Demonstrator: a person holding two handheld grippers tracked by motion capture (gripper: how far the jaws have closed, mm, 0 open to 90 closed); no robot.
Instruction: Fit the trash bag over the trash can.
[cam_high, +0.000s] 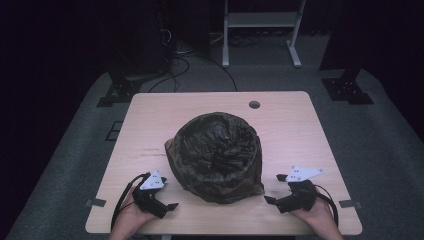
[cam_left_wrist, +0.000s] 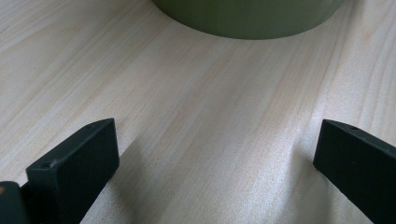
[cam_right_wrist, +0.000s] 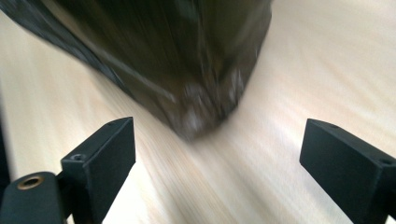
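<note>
**Jaws Spread Wide at the Lined Bin: Slip and Tear Hazards**

Both pairs of jaws are standing wide apart and holding nothing. The left gripper (cam_high: 159, 197) is resting low on the table (cam_high: 300, 125), pointing at the bare green base of the bin (cam_left_wrist: 243, 21), which is sitting just ahead of it. The right gripper (cam_high: 280, 192) is facing the loose lower corner of the black bag (cam_right_wrist: 196, 112), near it but not touching. In the high view the bag (cam_high: 217, 150) is draping over the bin at the table's middle.

Probable faults: a pinch on thin film alone is likely tearing or slipping; a one-sided pull is likely tipping or dragging the light bin; the blurred right gripper view is suggesting motion, so an overshoot could crumple the corner.
</note>
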